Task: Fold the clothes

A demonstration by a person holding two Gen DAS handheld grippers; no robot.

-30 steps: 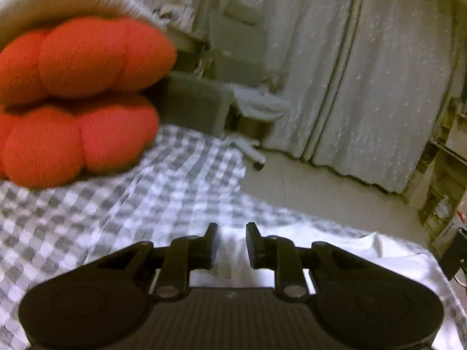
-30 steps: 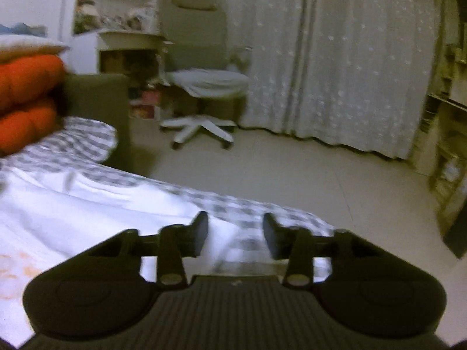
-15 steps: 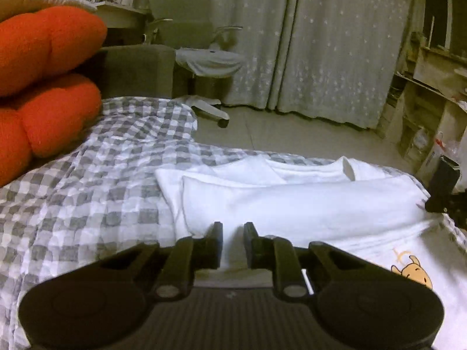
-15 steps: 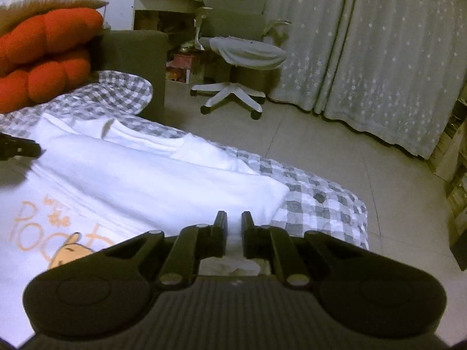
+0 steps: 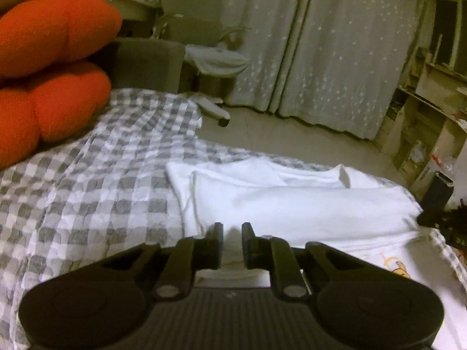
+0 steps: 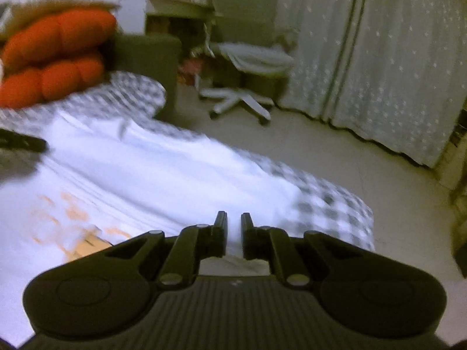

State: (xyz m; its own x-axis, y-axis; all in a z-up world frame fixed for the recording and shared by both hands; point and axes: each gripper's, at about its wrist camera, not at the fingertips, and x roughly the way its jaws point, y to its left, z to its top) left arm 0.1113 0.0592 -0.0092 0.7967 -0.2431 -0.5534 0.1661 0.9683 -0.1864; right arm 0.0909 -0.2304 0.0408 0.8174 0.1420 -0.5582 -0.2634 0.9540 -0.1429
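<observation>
Garment: a white T-shirt (image 5: 292,204) is laid on the grey-checked bedcover (image 5: 96,192); one band of it is already turned over onto the body; an orange print (image 5: 394,265) is seen at the near right.
Left gripper (image 5: 232,243): the fingers are drawn narrow with white cloth showing in the slit between them; a hem appears to be pinched, though the contact itself is not plainly shown.
Right gripper (image 6: 233,236): the fingers are likewise nearly closed, a bunch of white fabric being visible just behind them; a hold on the shirt's near edge is judged likely.
Handling: the cloth is judged light, limp and easily creased; it will sag and slide unless both corners are lifted together; little force is needed.
Where to hold: the near hem or the outer corners are judged best, two layers being taken at once; the printed middle is better left alone.
Hard to make out: the right wrist view is smeared by motion, so the shirt's edges and the print are blurred there; the sleeves and the near hem are hidden beneath both gripper bodies.
Surroundings: orange cushions (image 5: 52,67) lie at the far left; an office chair (image 6: 248,67) and pale curtains (image 5: 335,49) stand beyond the bed.
</observation>
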